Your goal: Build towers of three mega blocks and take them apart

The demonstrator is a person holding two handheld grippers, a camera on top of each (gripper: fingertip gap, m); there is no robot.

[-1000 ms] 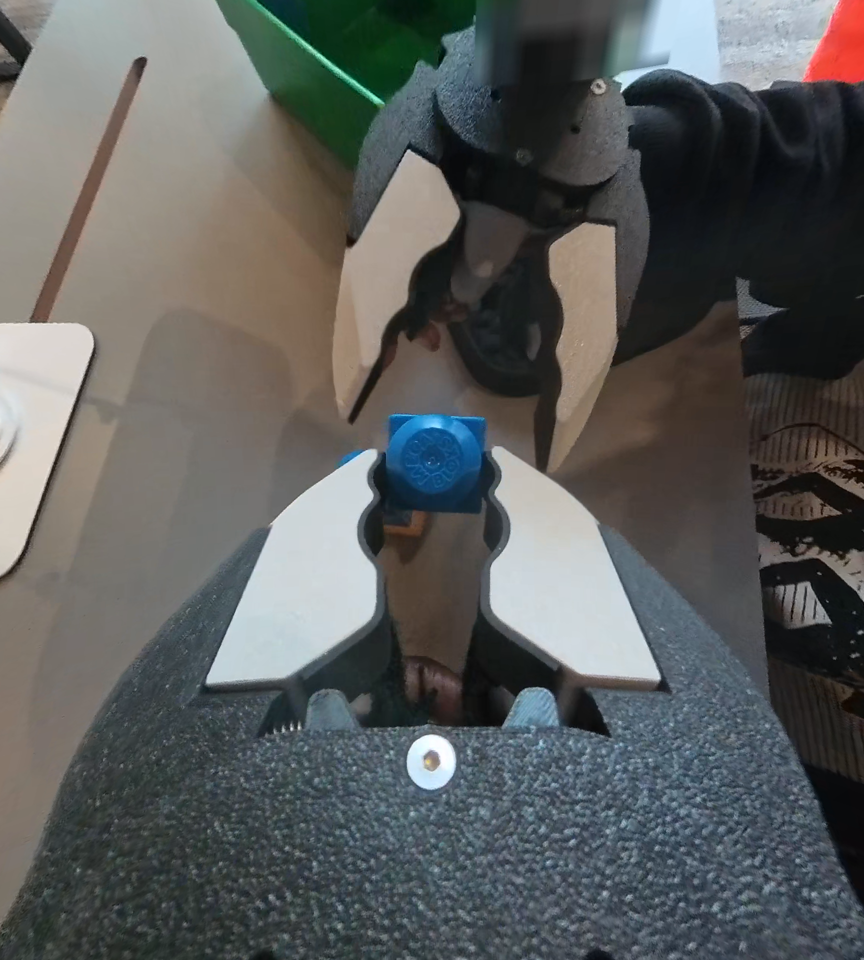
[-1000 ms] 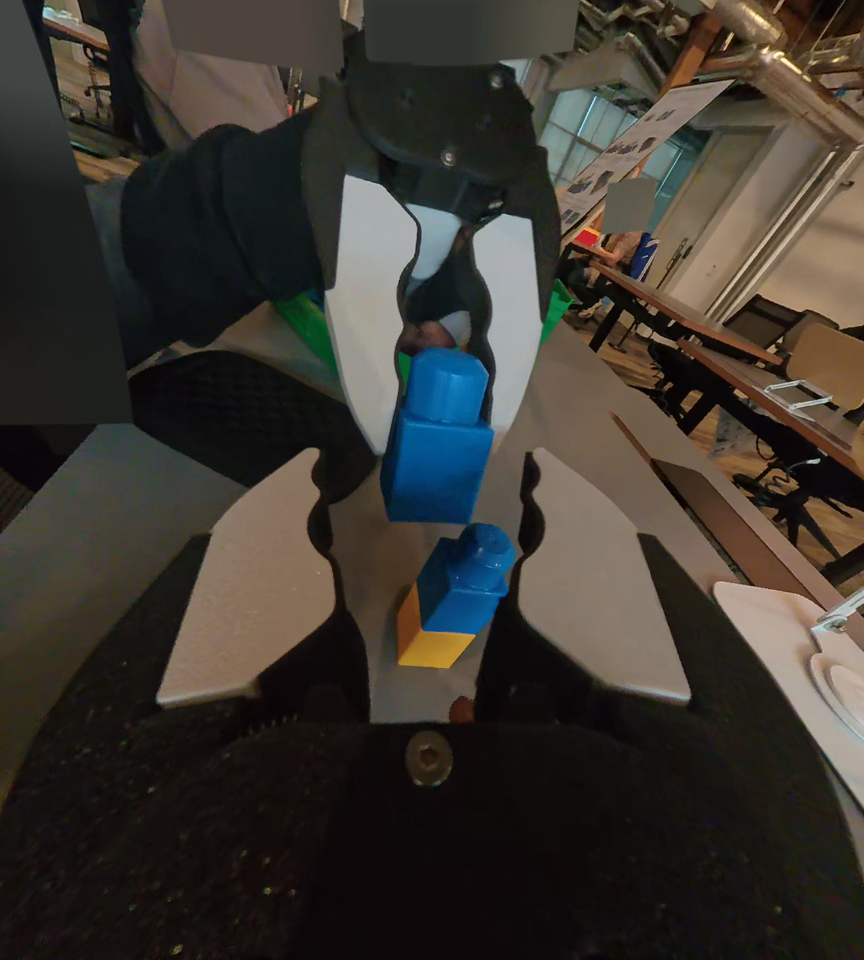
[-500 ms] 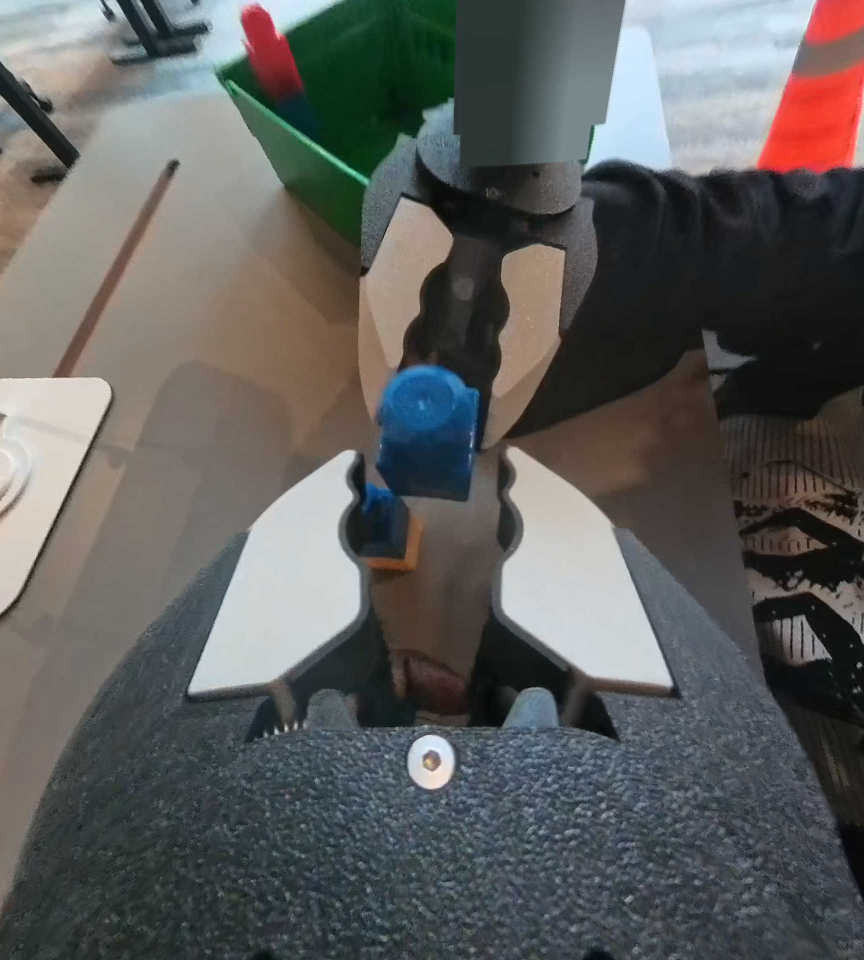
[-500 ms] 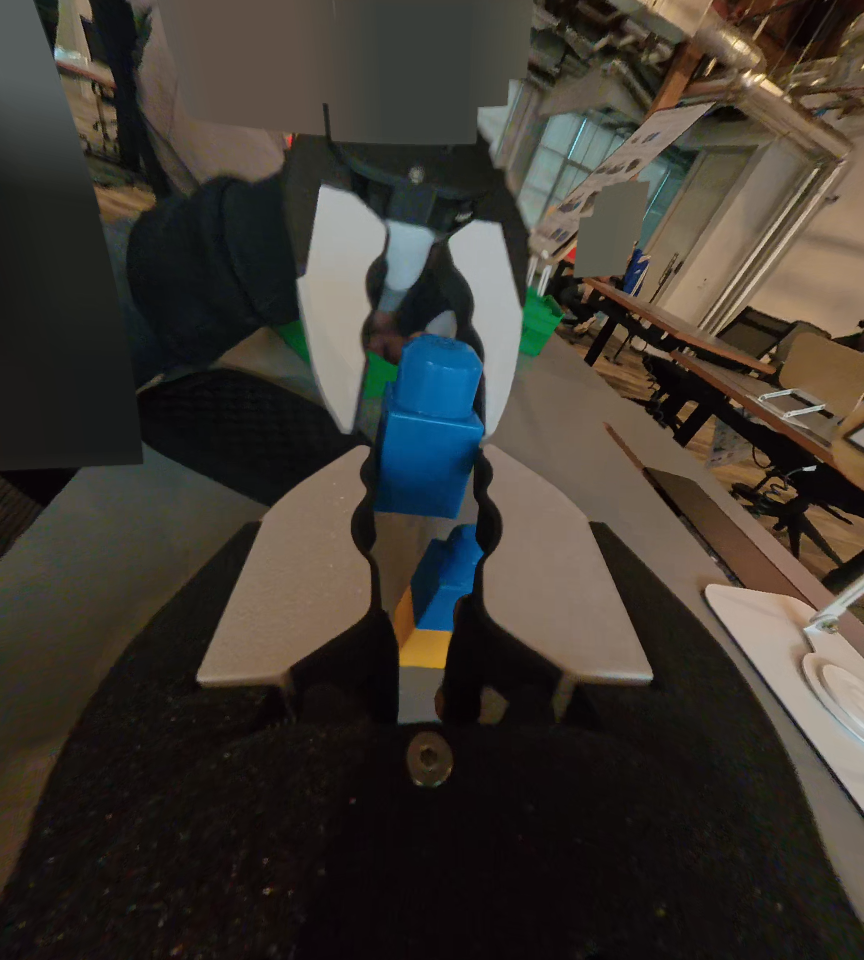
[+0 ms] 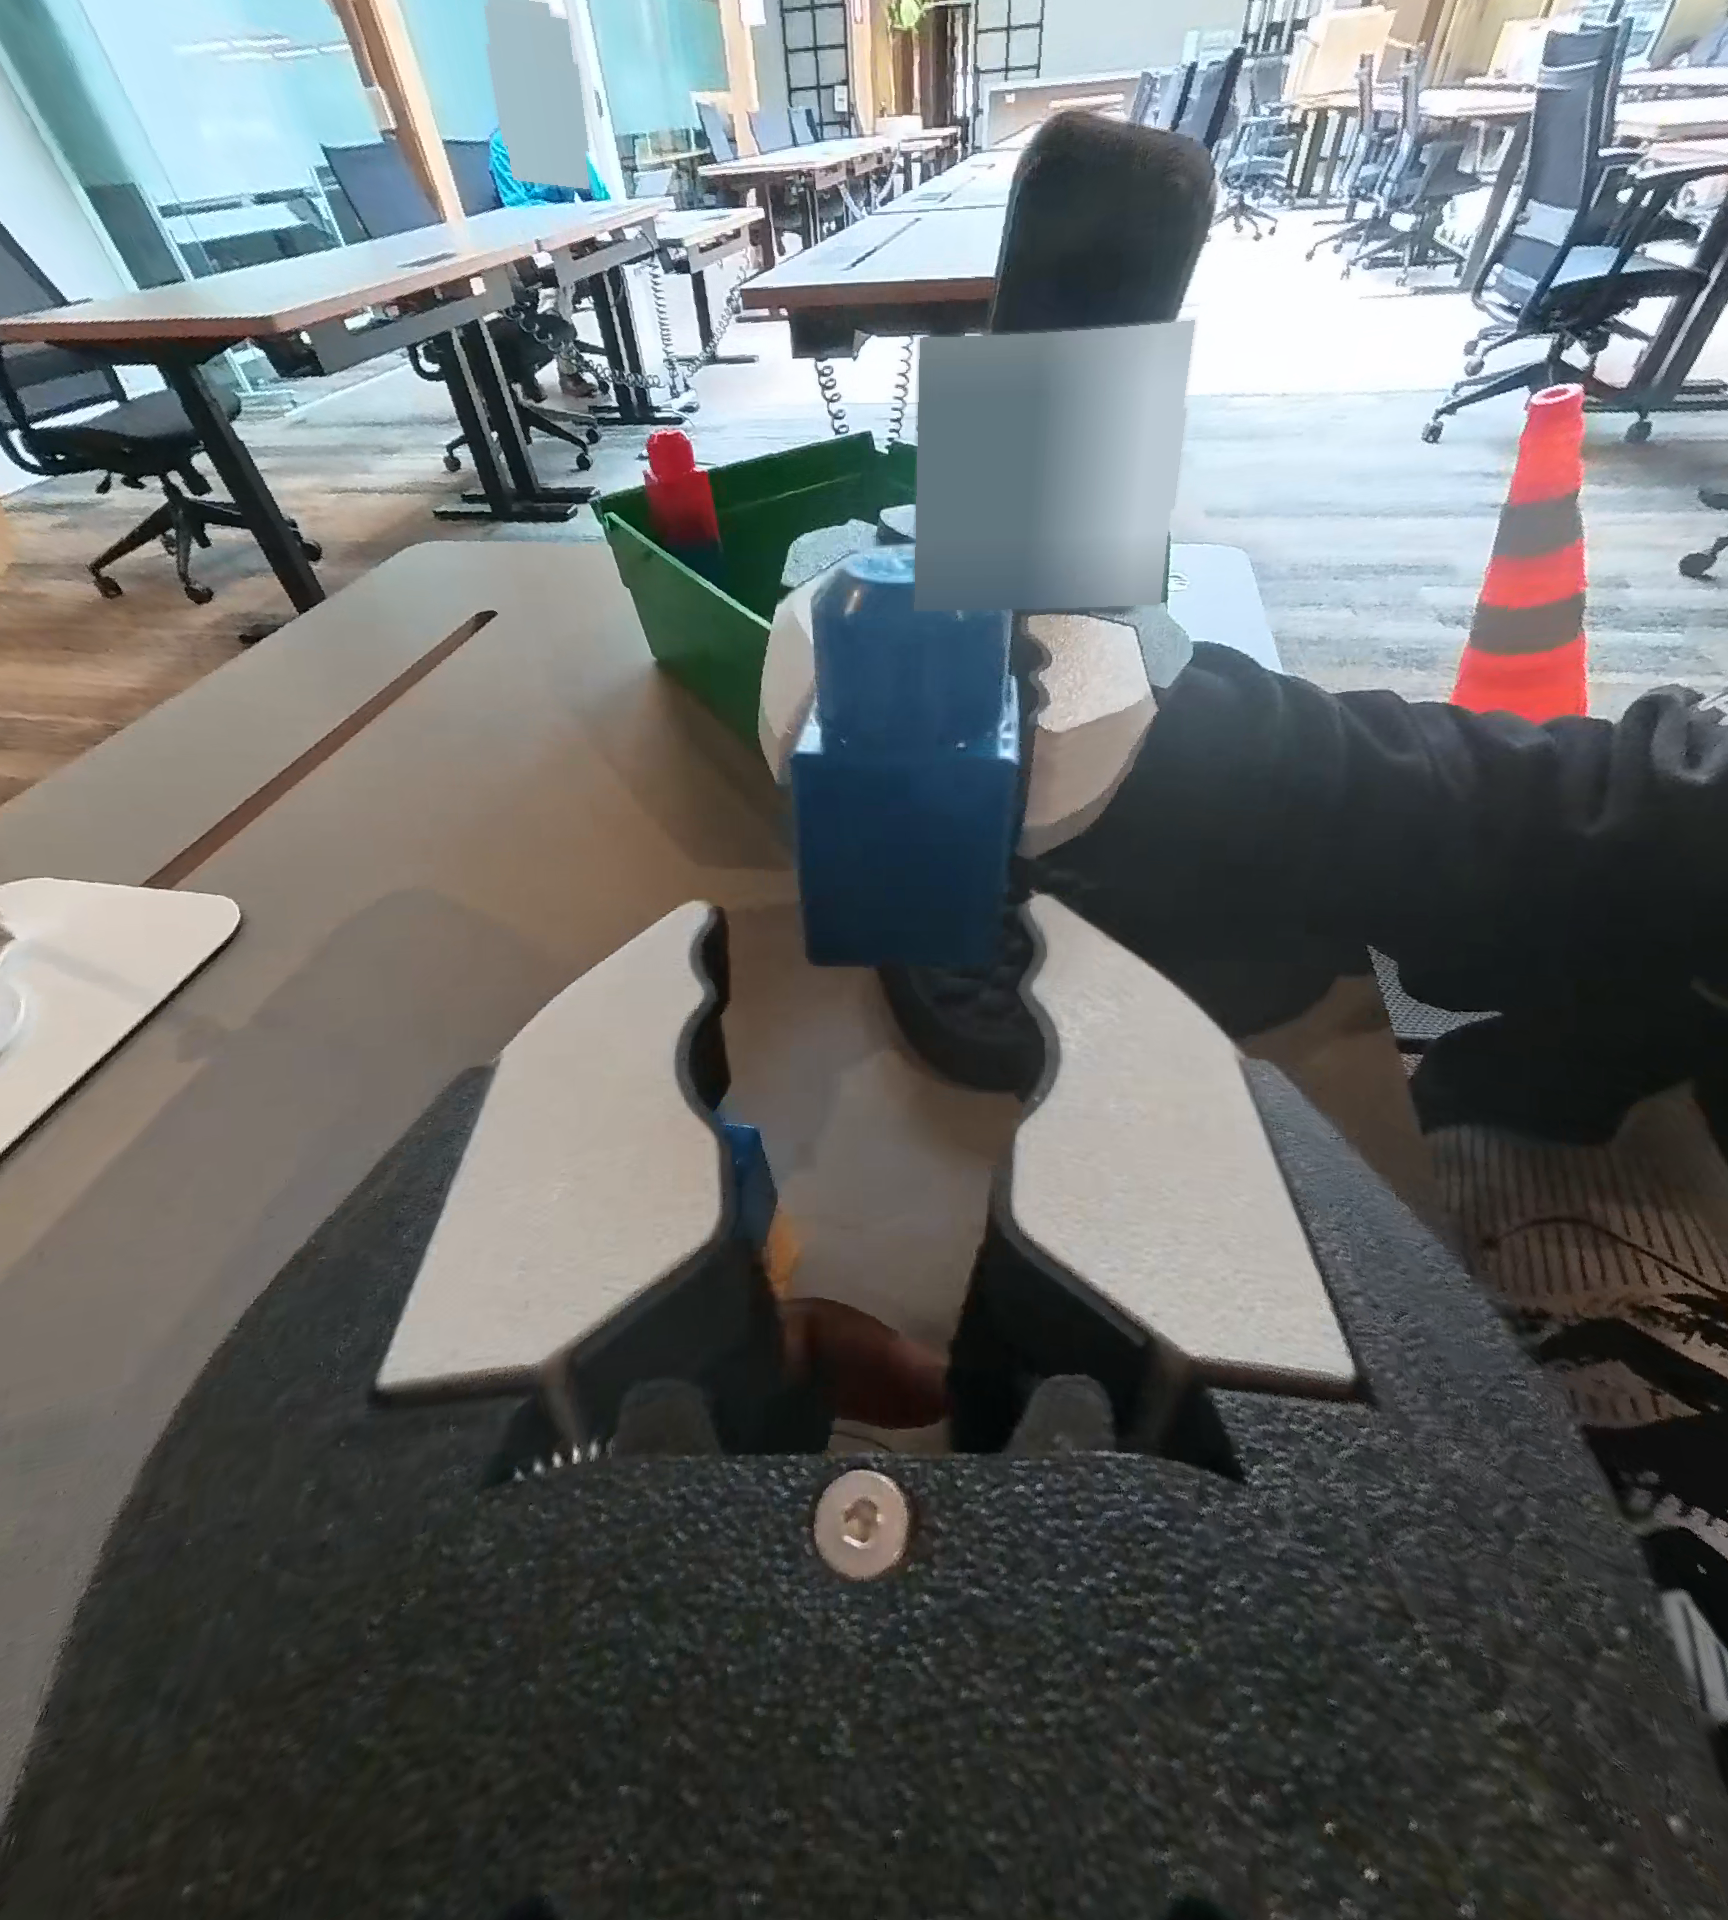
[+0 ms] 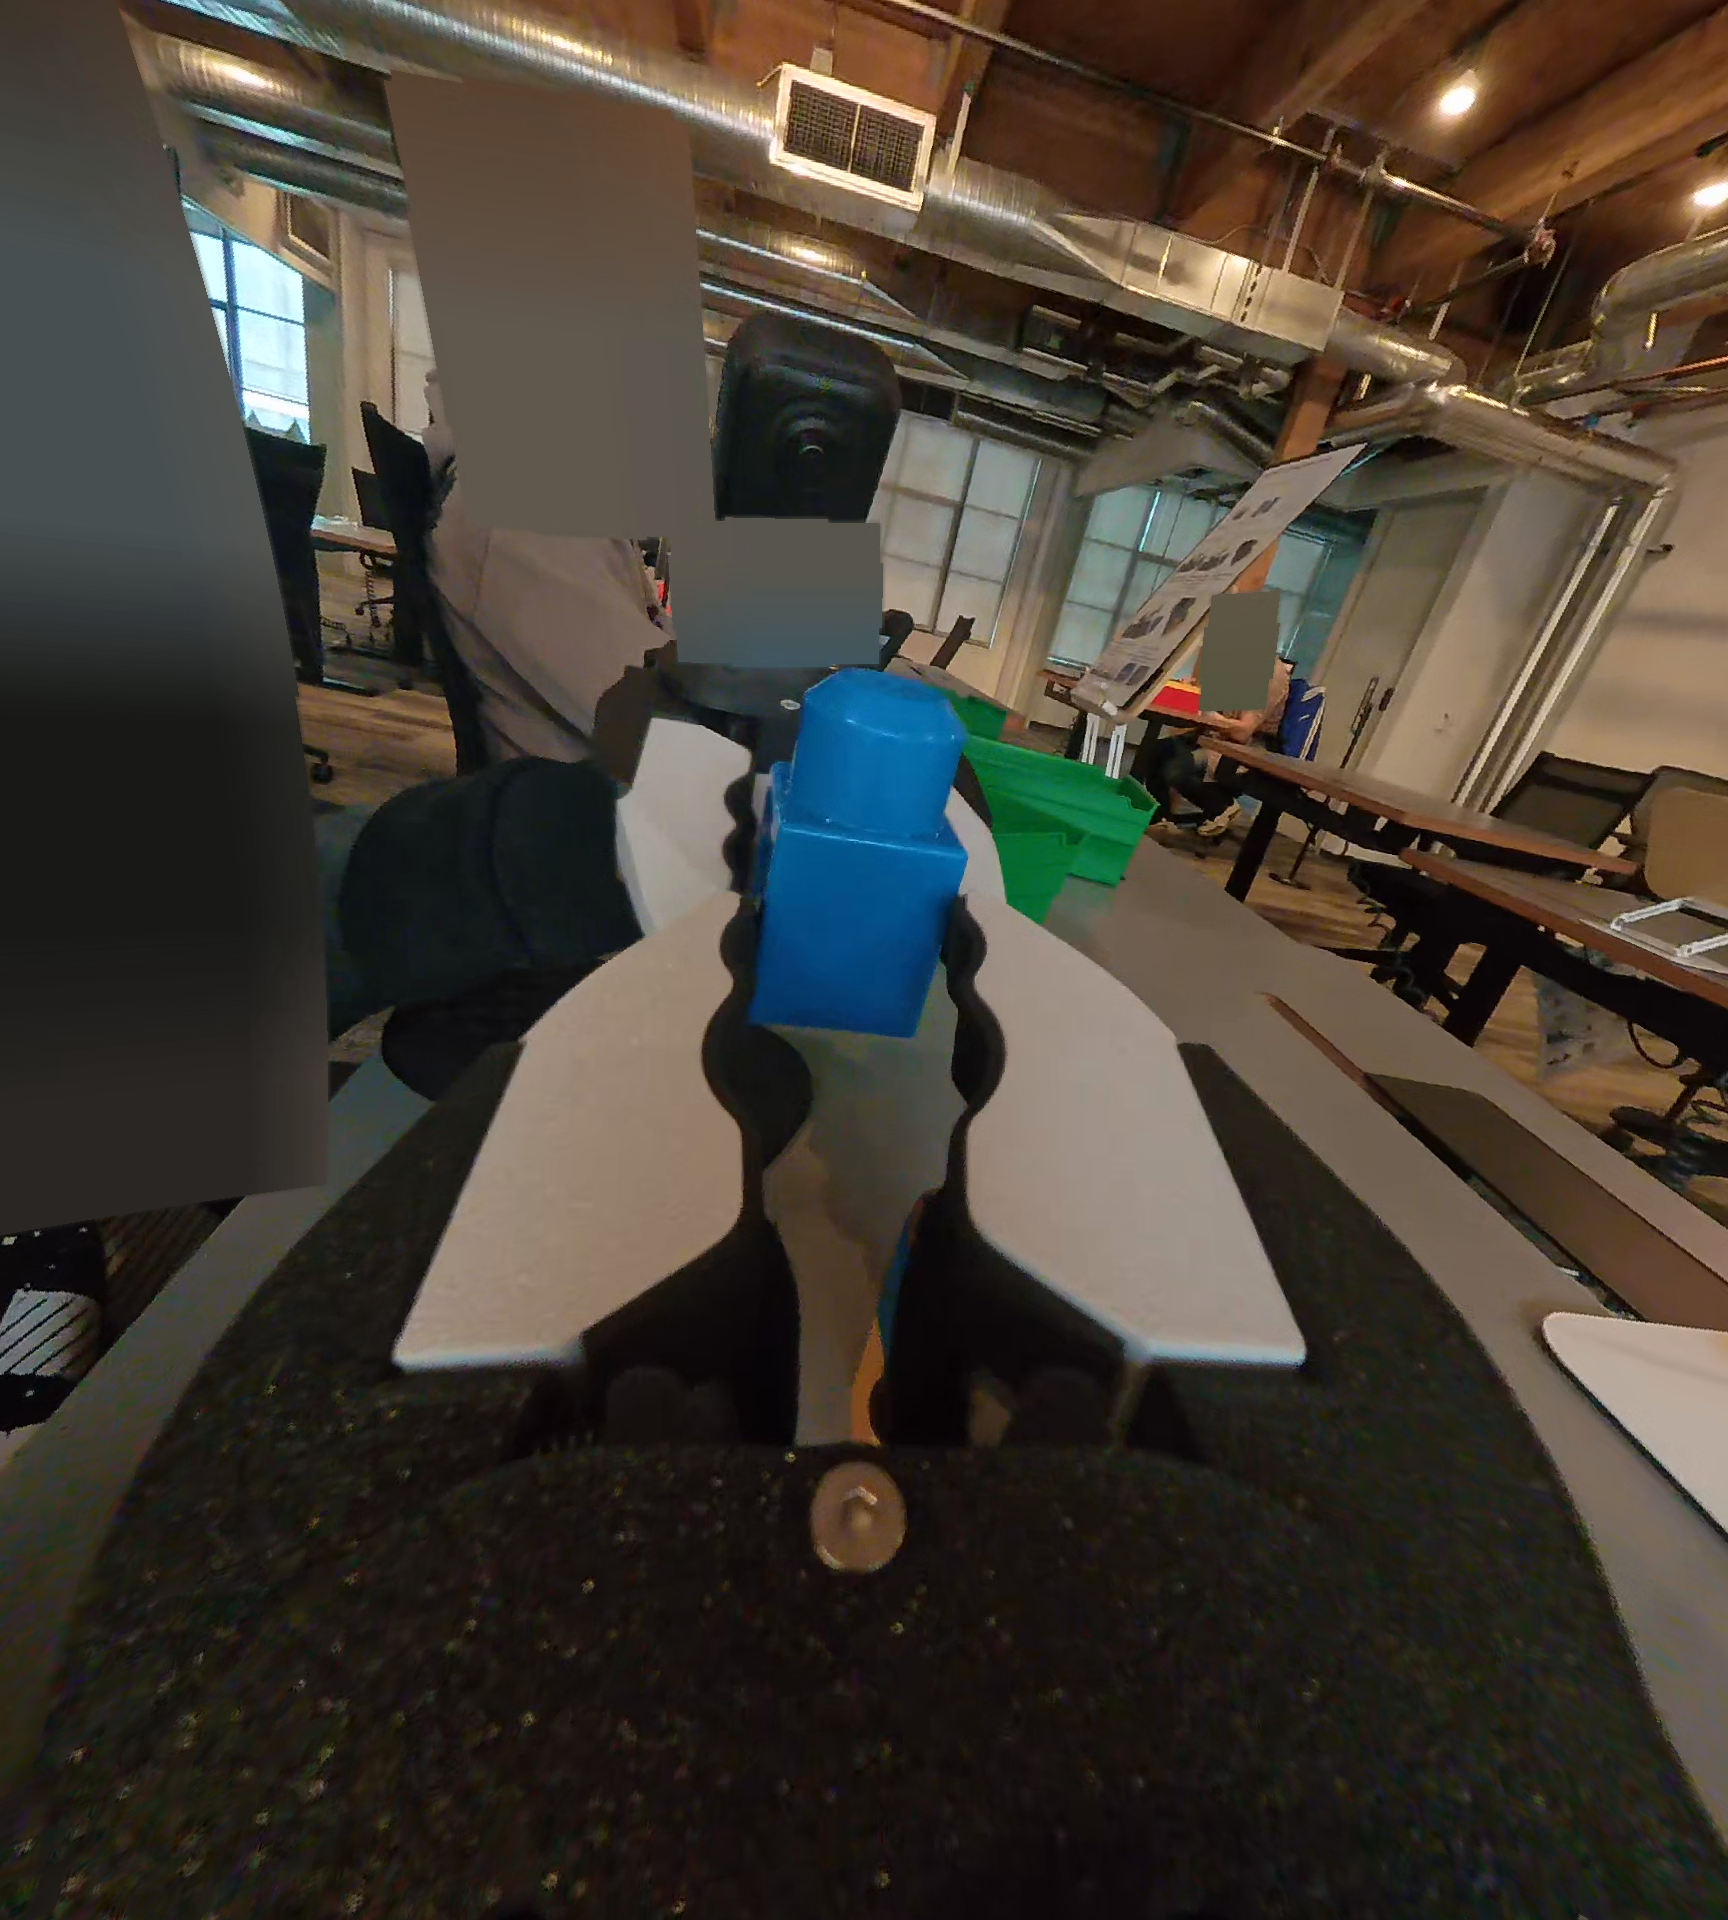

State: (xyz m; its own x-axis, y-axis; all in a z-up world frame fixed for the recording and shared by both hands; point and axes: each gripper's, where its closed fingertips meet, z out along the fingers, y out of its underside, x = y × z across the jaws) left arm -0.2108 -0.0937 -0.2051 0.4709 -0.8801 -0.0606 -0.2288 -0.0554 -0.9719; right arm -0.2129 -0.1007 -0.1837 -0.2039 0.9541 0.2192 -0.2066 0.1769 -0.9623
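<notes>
A blue mega block (image 5: 901,821) is held in the air by my right gripper (image 6: 844,914), whose fingers are shut on its sides. In the right wrist view the block (image 6: 855,935) stands stud up between the fingertips. My left gripper (image 5: 870,930) is open and empty, its tips just below and in front of the block. A small stack, a blue block on an orange-yellow one (image 5: 754,1179), stands on the grey table (image 5: 372,831) below. It is mostly hidden behind the left finger. A sliver of it shows in the right wrist view (image 6: 896,1273).
A green bin (image 5: 704,623) with a red block (image 5: 678,499) stands at the table's far side. A white lamp base (image 5: 81,997) lies on the table to the left. An orange cone (image 5: 1535,582) stands on the floor. A dark sleeve (image 5: 1411,831) reaches in from the right. The grippers are tip to tip, or close to it.
The blue block passed from my left gripper to my right one. The left opened, the right shut on it. Both grippers rose and tilted up, leaving the small stack below.
</notes>
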